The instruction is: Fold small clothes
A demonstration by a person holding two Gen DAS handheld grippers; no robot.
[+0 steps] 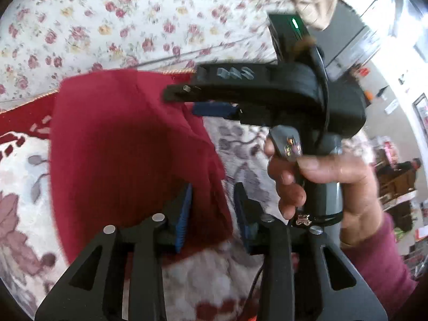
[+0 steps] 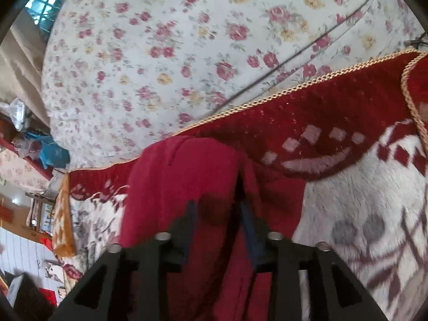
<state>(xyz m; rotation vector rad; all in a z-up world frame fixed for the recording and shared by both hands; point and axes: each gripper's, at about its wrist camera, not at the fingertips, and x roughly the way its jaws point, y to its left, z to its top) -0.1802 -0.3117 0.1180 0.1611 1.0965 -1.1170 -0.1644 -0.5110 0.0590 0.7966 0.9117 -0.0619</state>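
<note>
Floral bedsheet [image 2: 165, 61] fills the far background; nearer lies a plush red-and-white blanket [image 2: 361, 187] with gold cord edging, on what looks like a bed. Task item is a small red garment [image 1: 128, 144], lying on the blanket close to its corded far edge. Left claw [image 1: 212, 214] has blue pads parted to a narrow-to-medium gap, the garment's near right corner sits between them, pads look not pressed on the cloth, so judged released, not gripping. Right claw [image 2: 219, 222] also partly apart with red cloth between and under the fingers; blur and shadow make contact hard to call, looks loose. In the left wrist view the right claw comes in sideways from the right, held by the person's hand [image 1: 315, 176], its tips at the garment's far right edge. Key relation: garment lies directly ahead of and under both claws, long axis running roughly away from the cameras toward the corded edge; both claws are on the same right-hand side, left claw at near corner, right at far. Hidden: garment's type, sleeves or hem, and its near edge are cut off behind the claw bodies; fold state is unclear. Motion blur throughout.
</note>
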